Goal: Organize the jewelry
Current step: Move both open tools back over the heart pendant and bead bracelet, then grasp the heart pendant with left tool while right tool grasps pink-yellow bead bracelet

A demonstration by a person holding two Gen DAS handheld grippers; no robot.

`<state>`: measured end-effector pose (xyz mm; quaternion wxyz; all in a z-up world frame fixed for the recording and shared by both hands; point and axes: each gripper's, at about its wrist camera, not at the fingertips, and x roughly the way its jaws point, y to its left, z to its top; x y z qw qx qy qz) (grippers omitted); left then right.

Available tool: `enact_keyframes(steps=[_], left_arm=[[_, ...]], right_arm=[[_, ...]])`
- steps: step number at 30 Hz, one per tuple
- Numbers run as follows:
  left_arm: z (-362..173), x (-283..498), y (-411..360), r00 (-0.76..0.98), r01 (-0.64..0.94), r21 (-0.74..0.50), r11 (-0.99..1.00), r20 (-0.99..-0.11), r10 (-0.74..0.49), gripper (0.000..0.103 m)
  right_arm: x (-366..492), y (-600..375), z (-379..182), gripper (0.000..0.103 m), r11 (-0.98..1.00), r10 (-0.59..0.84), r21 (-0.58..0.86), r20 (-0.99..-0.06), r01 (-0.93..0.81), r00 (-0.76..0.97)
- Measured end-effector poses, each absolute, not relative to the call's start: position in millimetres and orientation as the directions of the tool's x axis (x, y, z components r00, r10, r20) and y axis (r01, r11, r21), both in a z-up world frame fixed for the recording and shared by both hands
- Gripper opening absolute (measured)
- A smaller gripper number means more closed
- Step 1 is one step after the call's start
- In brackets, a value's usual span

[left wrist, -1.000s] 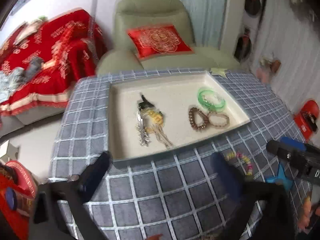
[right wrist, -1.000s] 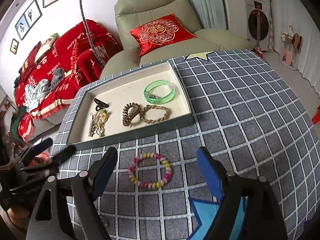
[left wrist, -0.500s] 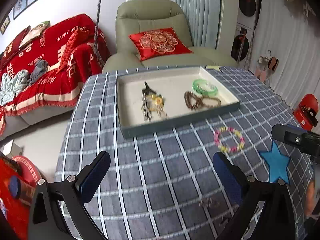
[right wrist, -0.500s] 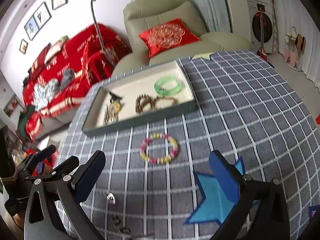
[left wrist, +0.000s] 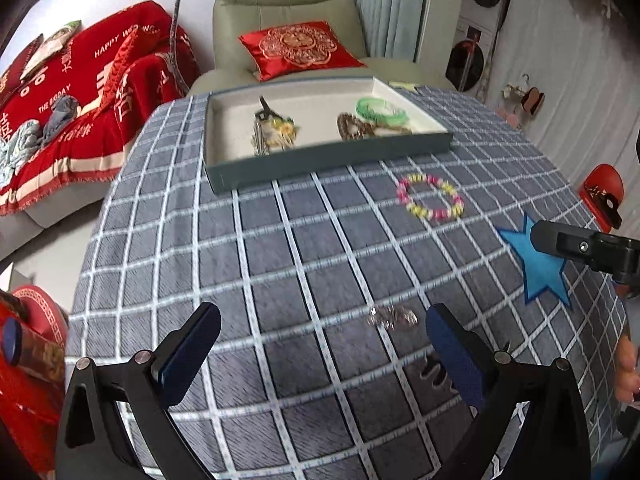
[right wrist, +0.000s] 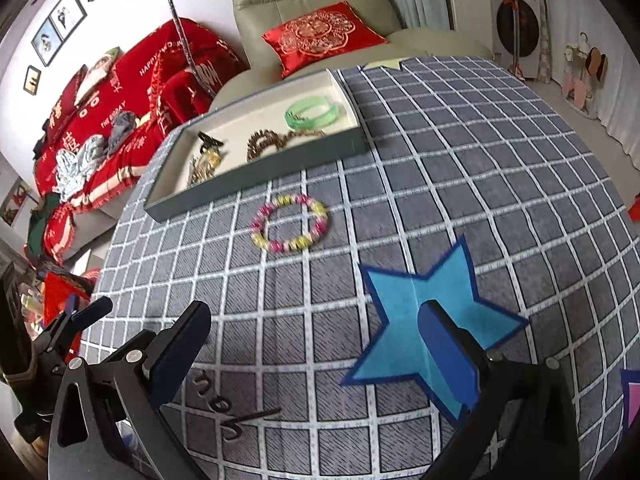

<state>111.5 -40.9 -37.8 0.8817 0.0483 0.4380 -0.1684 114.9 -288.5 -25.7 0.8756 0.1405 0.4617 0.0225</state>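
Right gripper (right wrist: 316, 336) hanging w/ jaws spread wide after just opening, nothing btwn pads, hovering over near part of checked tablecloth (right wrist: 460, 168) beside blue star (right wrist: 420, 312). Left gripper (left wrist: 320, 340) also gaping wide, gripping nothing; small silvery piece (left wrist: 392, 316) lying on cloth btwn its fingers, blurred. Pink-yellow bead bracelet (right wrist: 290, 222) lying on cloth just near of tray (right wrist: 256, 178). Green bangle (right wrist: 314, 112), brown bracelets (right wrist: 268, 142), hair clips (right wrist: 206, 156) sitting in tray.

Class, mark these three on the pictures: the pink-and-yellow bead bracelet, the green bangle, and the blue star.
Pink-and-yellow bead bracelet (right wrist: 289, 245), right wrist view, beads on its near edge.
Green bangle (right wrist: 316, 119), right wrist view, front of the band.
Blue star (left wrist: 540, 268), left wrist view, centre of the star.
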Motion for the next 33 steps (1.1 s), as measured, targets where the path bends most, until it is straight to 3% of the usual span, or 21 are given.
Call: enact_keyframes(steps=[33], left_arm=[[-63, 114, -75, 0.533, 0.296, -0.025, 0.955, -0.825, -0.187, 0.103]], right_arm=[[176, -290, -49, 0.103, 0.978, 0.075, 0.165, -0.844, 0.125, 0.53]])
